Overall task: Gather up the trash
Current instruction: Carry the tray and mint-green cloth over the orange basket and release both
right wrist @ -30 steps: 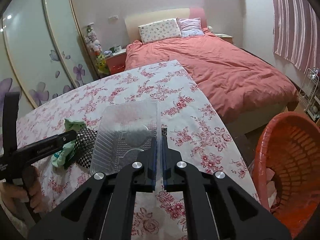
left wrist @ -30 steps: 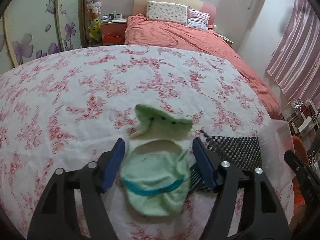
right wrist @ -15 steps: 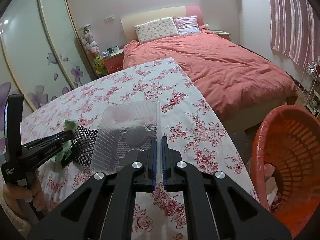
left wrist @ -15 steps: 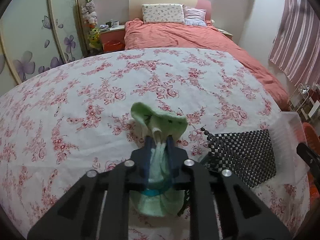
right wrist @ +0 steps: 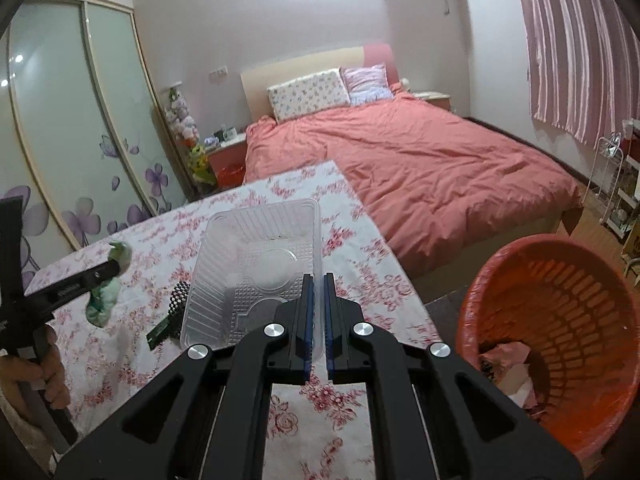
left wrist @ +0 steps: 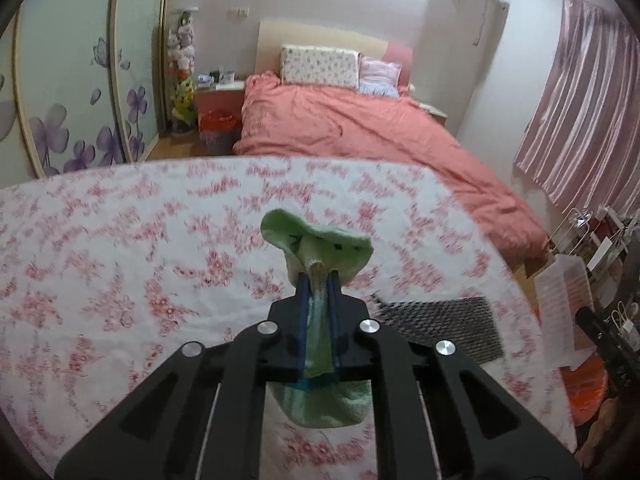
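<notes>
My left gripper (left wrist: 319, 280) is shut on a crumpled green cloth (left wrist: 320, 242) and holds it lifted above the floral tablecloth (left wrist: 120, 248); the cloth also shows in the right wrist view (right wrist: 105, 300). My right gripper (right wrist: 316, 280) is shut on the rim of a clear plastic tray (right wrist: 256, 264), held over the table's right edge. An orange mesh basket (right wrist: 552, 320) with some paper scraps inside stands on the floor to the right.
A black-and-white checkered packet (left wrist: 444, 328) lies on the table right of the cloth, also seen in the right wrist view (right wrist: 176, 304). A bed with an orange cover (right wrist: 420, 160) stands behind the table. A wire rack (right wrist: 616, 184) is at far right.
My left gripper closed on the green cloth and lifted it off the table. My right gripper with the clear tray moved up and toward the basket.
</notes>
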`<state>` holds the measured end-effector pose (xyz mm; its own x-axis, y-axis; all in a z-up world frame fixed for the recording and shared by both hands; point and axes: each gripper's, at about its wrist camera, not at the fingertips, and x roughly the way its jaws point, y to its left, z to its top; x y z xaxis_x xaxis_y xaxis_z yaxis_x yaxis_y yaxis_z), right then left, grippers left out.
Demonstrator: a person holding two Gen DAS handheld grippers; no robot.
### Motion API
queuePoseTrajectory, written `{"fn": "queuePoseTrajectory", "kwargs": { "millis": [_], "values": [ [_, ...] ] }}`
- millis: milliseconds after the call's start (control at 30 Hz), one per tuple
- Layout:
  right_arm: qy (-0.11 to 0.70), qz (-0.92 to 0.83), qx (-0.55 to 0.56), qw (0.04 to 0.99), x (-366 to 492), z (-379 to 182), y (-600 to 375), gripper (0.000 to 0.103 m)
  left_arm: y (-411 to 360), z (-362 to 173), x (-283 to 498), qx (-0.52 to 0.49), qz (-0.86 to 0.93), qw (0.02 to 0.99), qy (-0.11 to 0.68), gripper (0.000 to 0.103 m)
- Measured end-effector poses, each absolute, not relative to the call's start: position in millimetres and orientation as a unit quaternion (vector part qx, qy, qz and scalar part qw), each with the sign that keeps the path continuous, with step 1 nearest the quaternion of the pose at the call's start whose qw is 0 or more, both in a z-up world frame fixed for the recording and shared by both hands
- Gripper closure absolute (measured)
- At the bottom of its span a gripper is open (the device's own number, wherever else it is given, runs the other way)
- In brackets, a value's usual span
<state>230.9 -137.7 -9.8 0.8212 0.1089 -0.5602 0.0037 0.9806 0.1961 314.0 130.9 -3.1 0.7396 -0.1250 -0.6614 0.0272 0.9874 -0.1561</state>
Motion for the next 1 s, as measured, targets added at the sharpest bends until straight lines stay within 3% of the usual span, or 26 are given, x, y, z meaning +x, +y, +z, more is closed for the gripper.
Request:
{"fn": "queuePoseTrajectory", "kwargs": {
  "millis": [467,1000],
  "values": [
    [0.227,-0.045,0.089,0.969,179.8,24.1,-179.1,0.098,46.4,63.5,254.6,-0.054,-0.146,0.939,0.307,0.093],
    [0.203,-0.134,0.116,0.963,152.9,15.5,-239.7,0.098,-75.0,65.3,223.6,-0.033,-0.272,0.911,0.307,0.093]
  ]
}}
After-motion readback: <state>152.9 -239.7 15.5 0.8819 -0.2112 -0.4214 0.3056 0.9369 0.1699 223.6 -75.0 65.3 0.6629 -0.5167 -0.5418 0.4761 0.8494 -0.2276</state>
